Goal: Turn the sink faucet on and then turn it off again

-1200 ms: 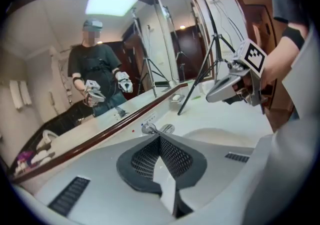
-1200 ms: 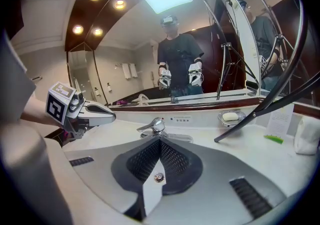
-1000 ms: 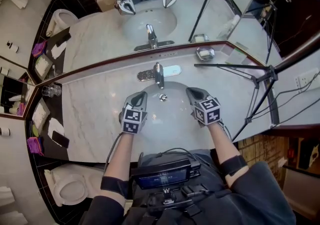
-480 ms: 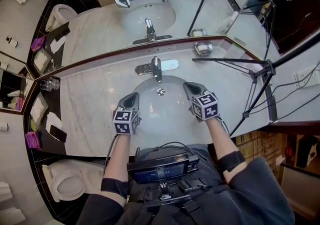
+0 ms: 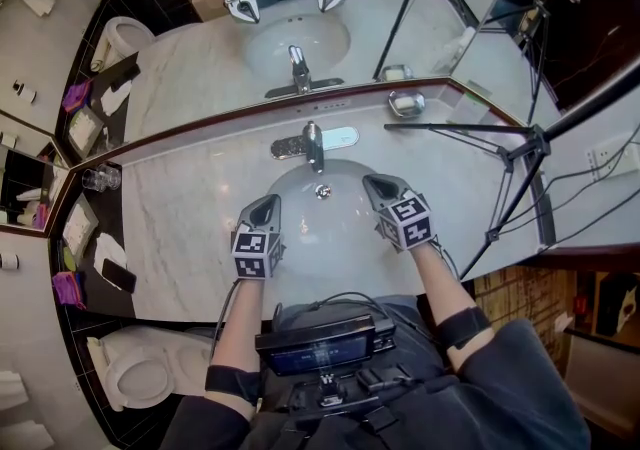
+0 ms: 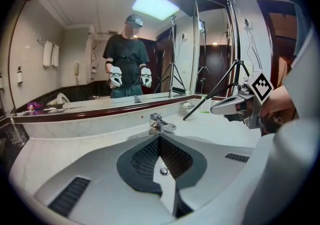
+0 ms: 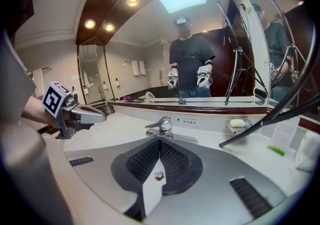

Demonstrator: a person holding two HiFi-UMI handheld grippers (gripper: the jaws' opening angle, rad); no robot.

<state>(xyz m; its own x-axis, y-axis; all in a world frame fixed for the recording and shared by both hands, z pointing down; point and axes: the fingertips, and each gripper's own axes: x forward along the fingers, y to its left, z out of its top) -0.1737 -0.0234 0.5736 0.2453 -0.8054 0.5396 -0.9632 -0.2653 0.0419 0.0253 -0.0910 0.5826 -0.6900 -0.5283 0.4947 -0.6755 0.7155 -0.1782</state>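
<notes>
The left gripper has its jaws pressed together with nothing between them: two pale grey shells lined with dark, dimpled rubber pads that meet in a point. The right gripper is closed the same way and also empty. Each carries a cube of black-and-white square markers near the hand. Both hang over the near part of the sink basin, a smooth white oval bowl, the left one toward its left edge and the right one toward its right edge, well apart and pointing to the far side. A small round metal drain sits in the bowl between and beyond their tips. The faucet, a polished chrome single-lever fitting on a long chrome base plate, stands at the far rim of the basin, apart from both grippers. Around the bowl spreads a veined, glossy marble countertop, with a metal soap dish to the far right and a clear glass tumbler to the far left, below the mirror.
</notes>
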